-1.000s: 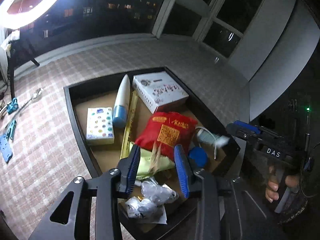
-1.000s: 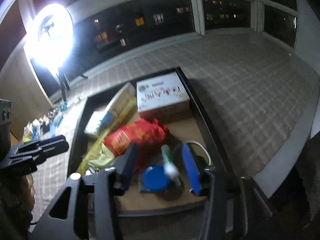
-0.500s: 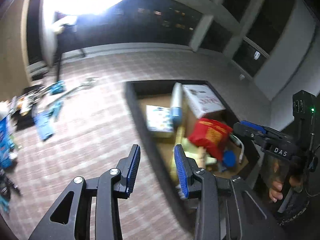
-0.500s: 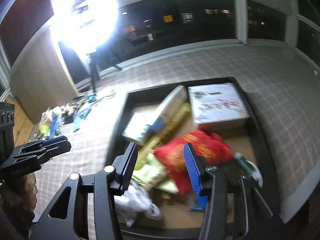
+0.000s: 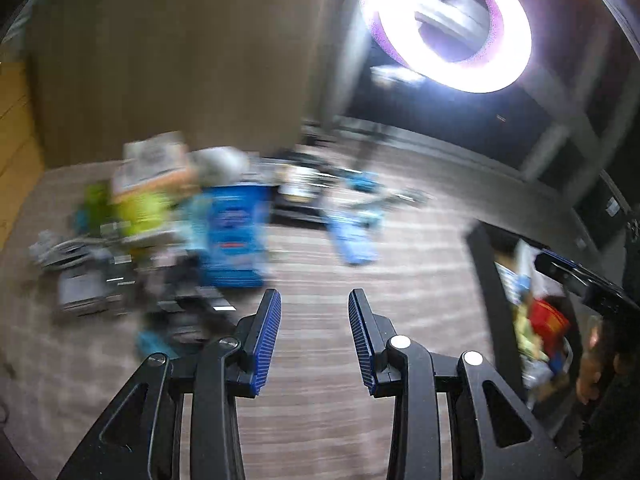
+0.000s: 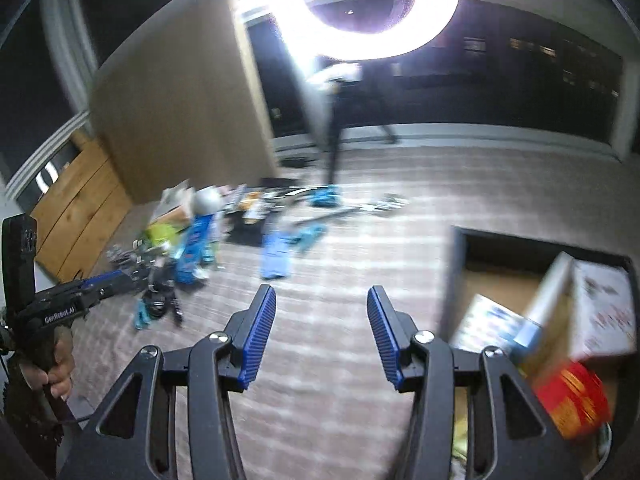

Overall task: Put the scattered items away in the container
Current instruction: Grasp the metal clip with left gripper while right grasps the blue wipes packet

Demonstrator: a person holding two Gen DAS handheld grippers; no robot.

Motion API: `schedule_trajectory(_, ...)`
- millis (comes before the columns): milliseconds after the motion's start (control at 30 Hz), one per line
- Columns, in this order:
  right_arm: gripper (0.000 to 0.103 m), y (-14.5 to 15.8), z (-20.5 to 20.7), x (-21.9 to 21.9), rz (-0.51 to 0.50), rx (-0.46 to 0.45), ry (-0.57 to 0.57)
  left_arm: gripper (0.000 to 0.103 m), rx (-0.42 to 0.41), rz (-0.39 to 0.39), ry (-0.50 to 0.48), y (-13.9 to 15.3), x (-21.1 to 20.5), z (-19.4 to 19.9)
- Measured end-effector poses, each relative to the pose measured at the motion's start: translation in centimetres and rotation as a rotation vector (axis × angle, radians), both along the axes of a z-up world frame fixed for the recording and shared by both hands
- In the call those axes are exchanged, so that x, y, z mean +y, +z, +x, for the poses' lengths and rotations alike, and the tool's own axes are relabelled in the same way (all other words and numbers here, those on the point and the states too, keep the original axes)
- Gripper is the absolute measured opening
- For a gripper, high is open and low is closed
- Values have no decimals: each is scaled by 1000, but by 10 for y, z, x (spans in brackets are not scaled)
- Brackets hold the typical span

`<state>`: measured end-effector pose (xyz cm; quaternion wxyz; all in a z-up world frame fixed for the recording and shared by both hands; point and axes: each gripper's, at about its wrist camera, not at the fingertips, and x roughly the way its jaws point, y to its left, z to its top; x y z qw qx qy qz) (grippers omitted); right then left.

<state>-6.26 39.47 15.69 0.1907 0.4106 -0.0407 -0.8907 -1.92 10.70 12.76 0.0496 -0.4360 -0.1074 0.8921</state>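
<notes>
Swung away from the tray (image 6: 460, 264) since a second ago — both grippers then hung over its contents, now aimed at bare patterned carpet (image 5: 320, 380) to its left. Left gripper (image 5: 314, 336) partly open, blue pads apart, nothing between them. Right gripper (image 6: 322, 332) a little wider, likewise holding nothing. Dark tray now at the right edge of both views, already loaded: white box (image 6: 604, 312) against its far side, red packet (image 6: 572, 400) nearer than the box, small printed pack (image 6: 488, 324) left of the box, pale tube (image 6: 540, 312) between pack and box, all smeared by motion. Left of the tray, well apart from it, the scattered heap on the carpet — blue box (image 5: 234, 236) upright, yellow-green packet (image 5: 140, 208) further left, grey and dark bits (image 5: 84, 280) beyond that, too blurred to name. Light-blue flat piece (image 5: 354, 240) lying between heap and tray. Ring lamp (image 5: 452, 24) glaring beyond the tray, stand in front of dark windows. Hand (image 6: 60, 372) gripping the left tool's handle seen far left of the tray in the right view.
</notes>
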Motion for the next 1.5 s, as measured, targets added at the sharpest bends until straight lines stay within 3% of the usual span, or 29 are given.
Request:
schedule_trajectory(167,47,-12,-24,-71,-3,-24,113,32,-17,-15,155,-11,-77,7)
schedule_trajectory(367,47,-36,-50,-144,2,-74,213,32,-44,-16,229,-34,-122,-5)
schedule_trajectory(667,47,-81,-103,-217,24,-164,291,32,-85,21,241,-70,-144,-38)
schedule_trajectory(1033,47,-125,-137,-246,-58,-279,334,32,-118,-19,240,-88,-141,-73)
schedule_trajectory(1200,33,-127,-136,-250,-74,-280,347,29,-127,-23,237,-94,-139,-78)
schedule_trajectory(1267,29,-126,-136,-249,-91,-281,349,14,-138,-16,236,-97,-140,-79)
schedule_trajectory(1500,7,-112,-134,-236,-192,-281,347,13,-119,0,257,-97,-143,-73)
